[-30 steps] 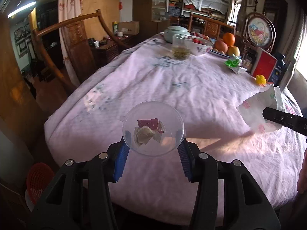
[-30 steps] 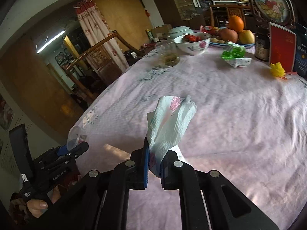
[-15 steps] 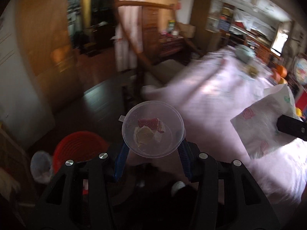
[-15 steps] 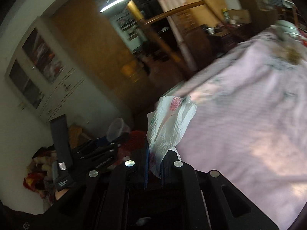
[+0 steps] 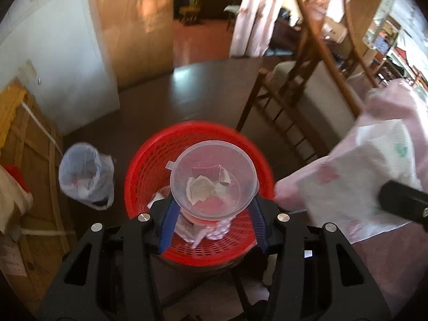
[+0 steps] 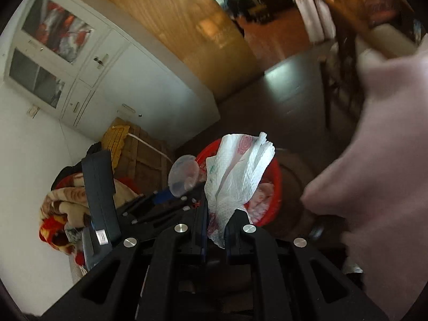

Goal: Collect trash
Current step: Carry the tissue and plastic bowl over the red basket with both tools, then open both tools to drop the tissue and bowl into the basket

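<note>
A clear plastic cup (image 5: 214,179) with paper scraps inside sits between the blue pads of my left gripper (image 5: 213,212), which is shut on it. The cup hangs right above a red mesh basket (image 5: 149,157) on the dark floor, with crumpled paper inside. My right gripper (image 6: 216,224) is shut on a white printed paper napkin (image 6: 238,171), held above the basket's (image 6: 276,187) near side. In the left wrist view the napkin (image 5: 347,187) is at the right. The right wrist view shows the cup (image 6: 184,174) to the napkin's left.
A small bin lined with a pale plastic bag (image 5: 85,176) stands left of the basket. A wooden chair (image 5: 307,80) and the hanging pink tablecloth (image 6: 374,160) are at the right. A wooden crate (image 5: 26,160), folded blankets (image 6: 67,208) and a white cabinet (image 6: 67,53) line the left wall.
Both grippers have swung away from the tabletop to the left and tipped downward, bringing the cup and the napkin over the red basket on the floor. Both grips are unchanged.
</note>
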Motion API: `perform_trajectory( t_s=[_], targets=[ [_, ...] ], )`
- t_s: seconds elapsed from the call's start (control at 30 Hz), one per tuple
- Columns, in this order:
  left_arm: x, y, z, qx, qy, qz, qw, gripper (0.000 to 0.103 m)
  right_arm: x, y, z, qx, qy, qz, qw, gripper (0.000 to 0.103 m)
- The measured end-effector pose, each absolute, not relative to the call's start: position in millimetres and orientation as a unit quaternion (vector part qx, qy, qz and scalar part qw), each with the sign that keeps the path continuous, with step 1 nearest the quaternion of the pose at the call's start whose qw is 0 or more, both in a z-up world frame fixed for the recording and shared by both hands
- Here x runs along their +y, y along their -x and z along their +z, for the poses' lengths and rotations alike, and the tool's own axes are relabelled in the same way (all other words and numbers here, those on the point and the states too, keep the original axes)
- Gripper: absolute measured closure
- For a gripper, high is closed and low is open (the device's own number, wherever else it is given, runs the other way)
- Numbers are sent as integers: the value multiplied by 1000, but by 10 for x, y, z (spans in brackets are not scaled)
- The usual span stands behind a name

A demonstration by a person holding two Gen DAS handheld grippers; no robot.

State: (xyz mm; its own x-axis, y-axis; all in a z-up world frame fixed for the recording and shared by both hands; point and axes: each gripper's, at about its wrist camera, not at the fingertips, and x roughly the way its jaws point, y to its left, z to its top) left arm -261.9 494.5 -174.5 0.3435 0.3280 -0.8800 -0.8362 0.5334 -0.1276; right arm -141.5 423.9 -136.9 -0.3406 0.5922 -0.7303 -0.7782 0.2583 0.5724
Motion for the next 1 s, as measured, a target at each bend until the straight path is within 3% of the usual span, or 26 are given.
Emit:
perform_trajectory(
  t_s=[0.43, 0.5, 0.57, 0.67, 0.7, 0.83, 1.0],
  targets=[
    [5327, 2690, -2386, 467, 352, 390, 711, 55, 4862, 1377, -2246, 610, 89, 562, 551, 90],
    [5350, 2715, -2402, 467, 356, 393, 707, 54, 4908, 1389, -2327, 615, 93, 556, 552, 82],
    [5359, 2723, -2397, 468, 363, 391, 704, 51, 4900, 1371, -2356, 624, 91, 548, 550, 60],
    [5353, 2781, -2322, 459, 377, 391, 703, 26, 4866, 1354, -2344, 628, 81, 552, 542, 57],
    [5344, 2794, -2289, 454, 379, 391, 705, 24, 4843, 1336, -2337, 628, 79, 553, 542, 57],
    [5288, 2813, -2144, 445, 376, 388, 714, 24, 4691, 1253, -2182, 624, 58, 565, 536, 57],
    [5204, 2815, -1986, 432, 381, 388, 720, 23, 4402, 1187, -1805, 595, 44, 589, 545, 49]
  ],
)
